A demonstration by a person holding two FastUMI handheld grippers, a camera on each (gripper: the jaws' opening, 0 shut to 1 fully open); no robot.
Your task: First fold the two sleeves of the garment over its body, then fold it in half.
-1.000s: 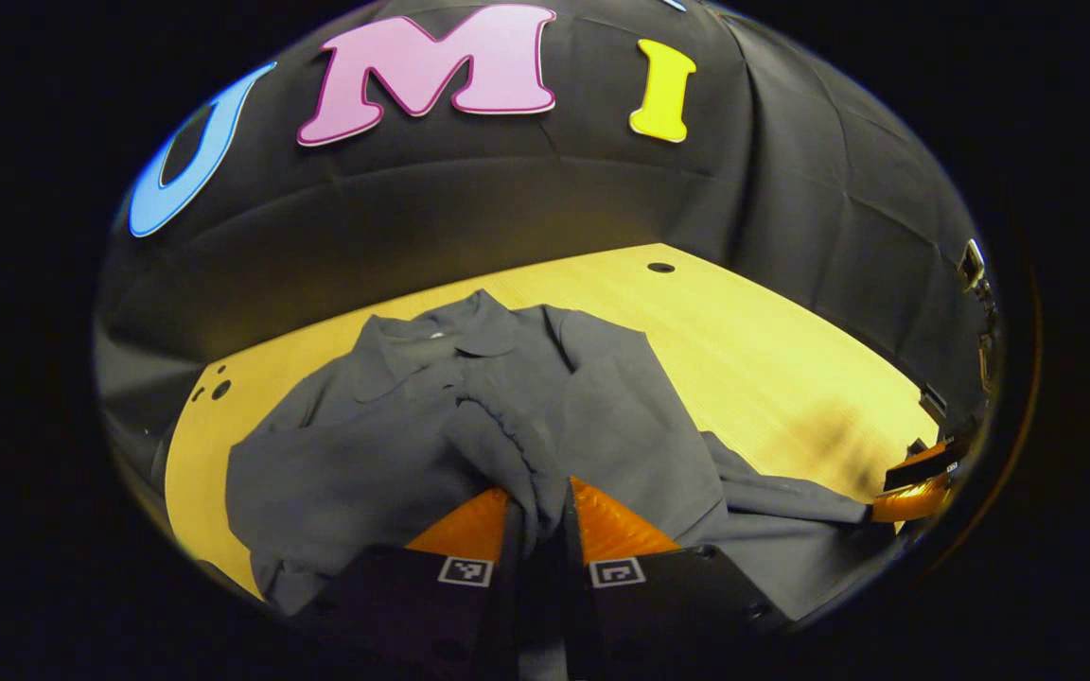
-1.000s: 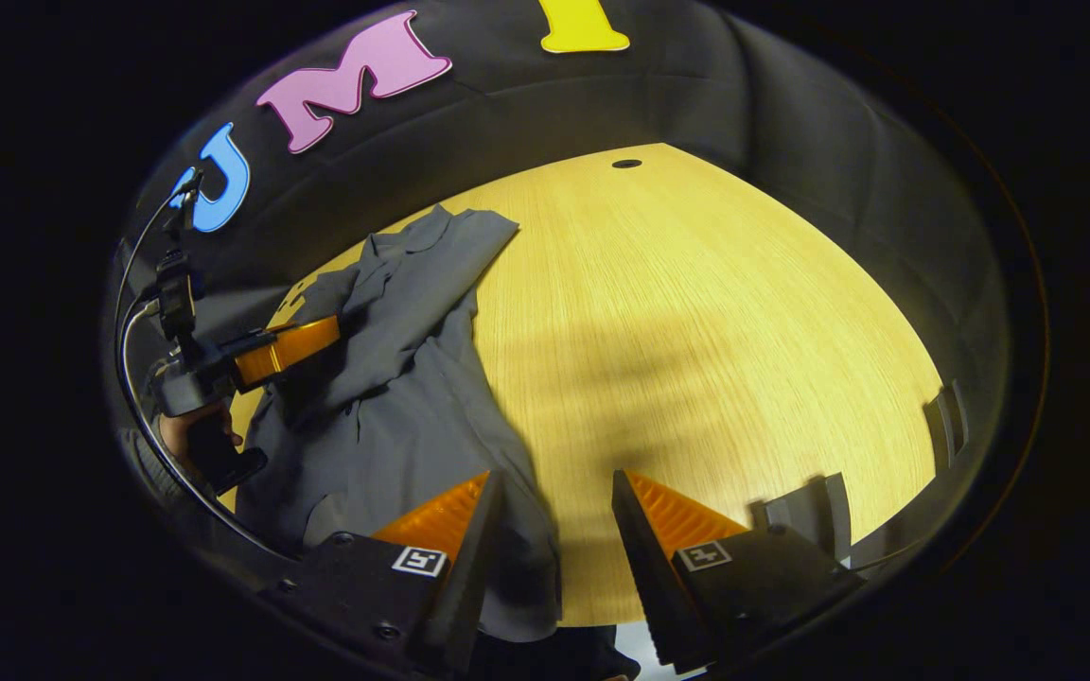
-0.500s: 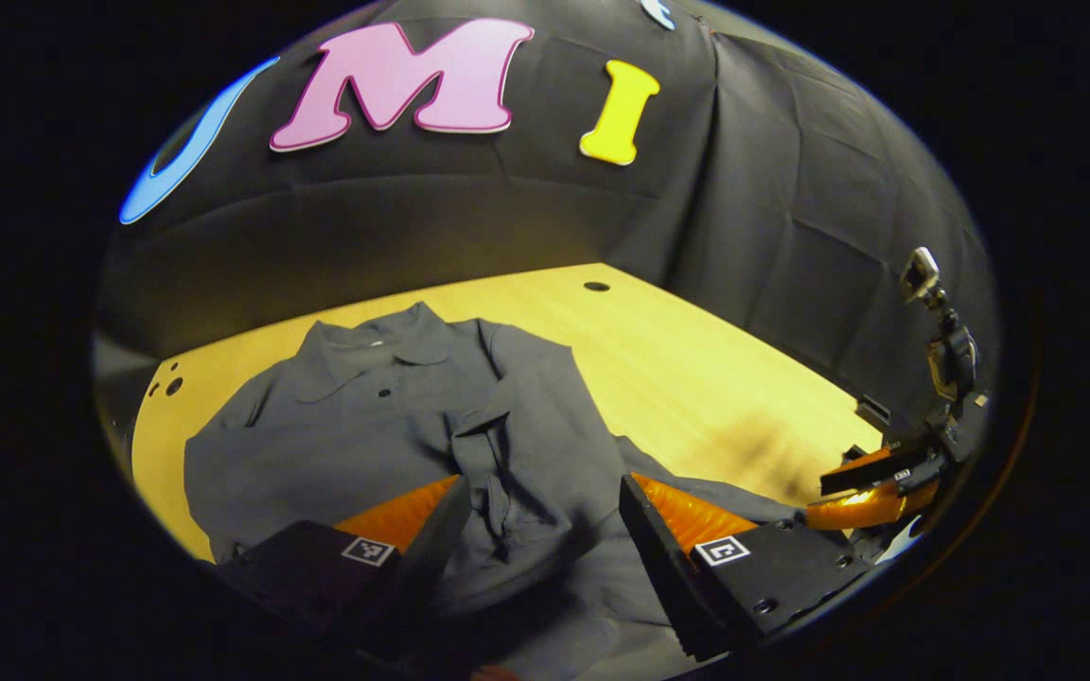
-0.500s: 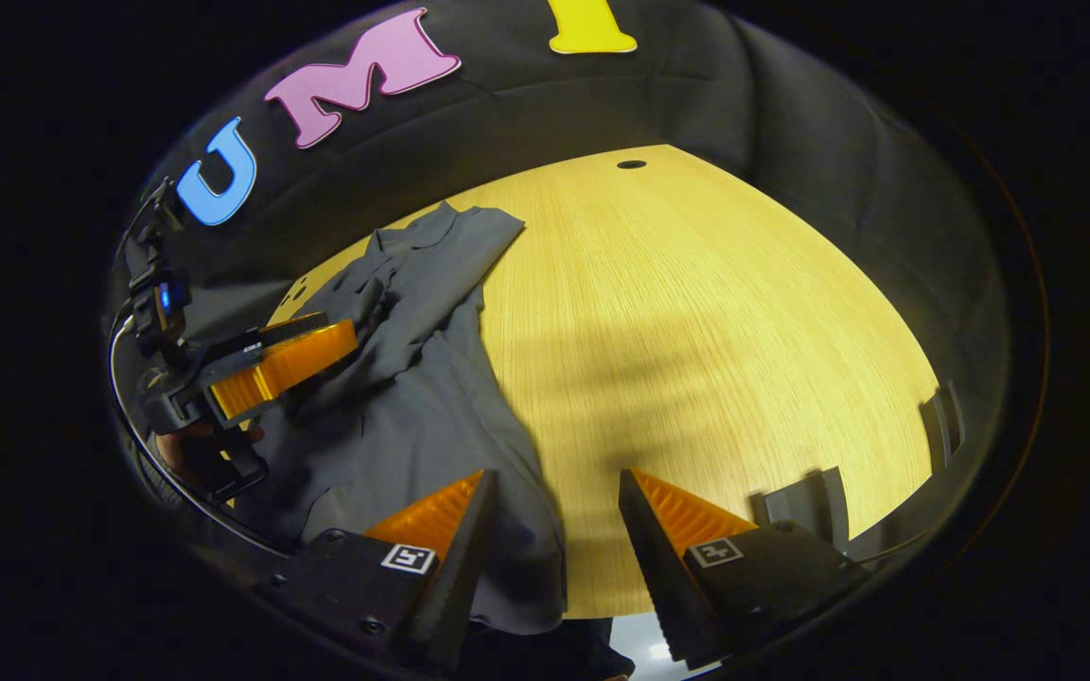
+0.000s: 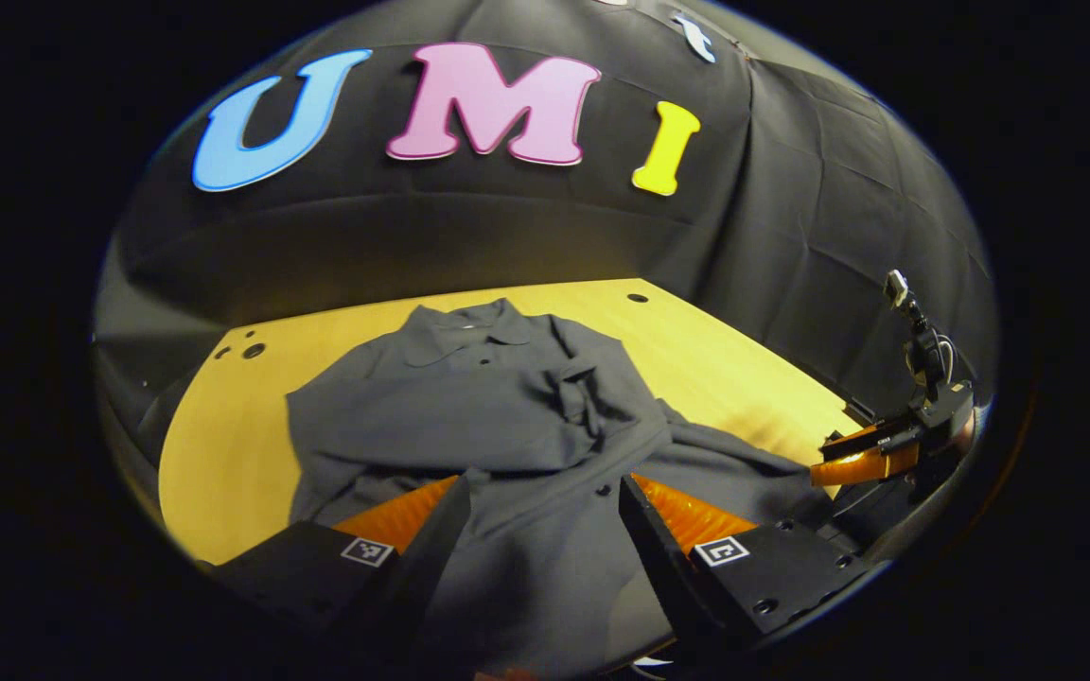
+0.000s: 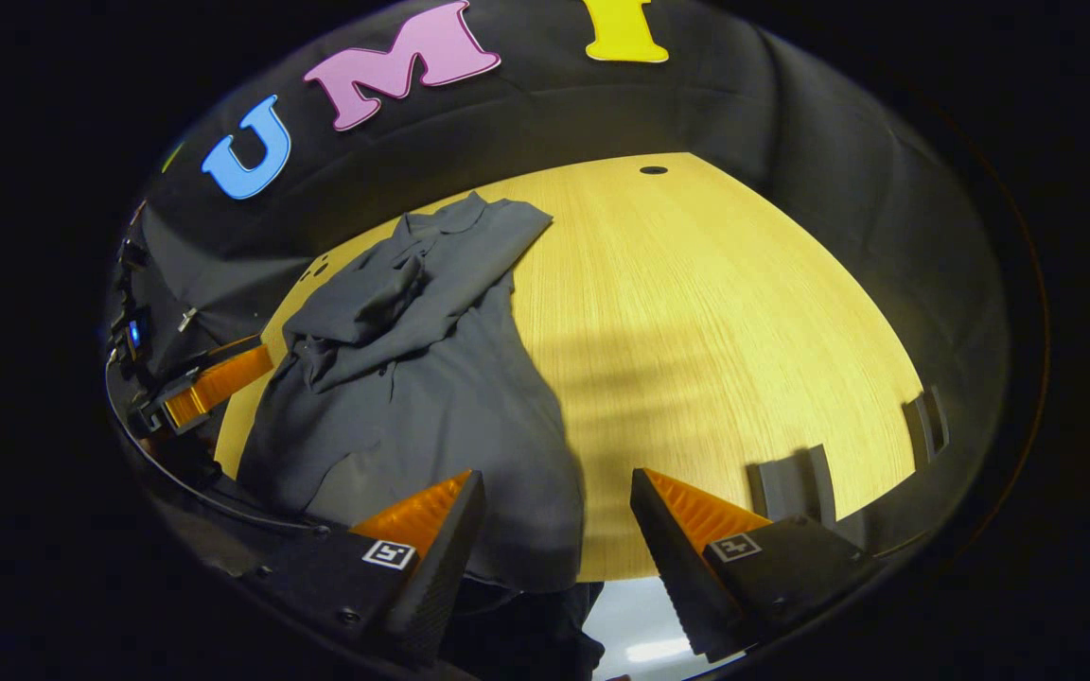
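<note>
Garment: I see the grey shirt [image 5: 498,416] flat on the wooden table [image 5: 223,445], collar at the far end twd the booth wall, hem at the near edge. In the right gripper view the shirt [image 6: 413,378] sits on the table's left half; bare wood [image 6: 715,322] to its right.
Folded sleeve: one sleeve [image 5: 592,388] lies bunched across the chest, rumpled, not flat. Same bundle [image 6: 356,307] shows below the collar in the right gripper view.
Other sleeve: a fold of cloth [image 5: 744,463] trails off twd the right side, near the other gripper.
L gripper: my left gripper [image 5: 540,492] is spread wide, above the shirt's lower body; grips nothing. I also see it [image 6: 209,383] at the left rim of the right gripper view, beside the shirt's edge.
R gripper: my right gripper [image 6: 554,487] is spread too, over the hem corner & table edge, holding nothing. It appears [image 5: 871,454] far right in the left gripper view, just beside the trailing cloth; contact unclear.
</note>
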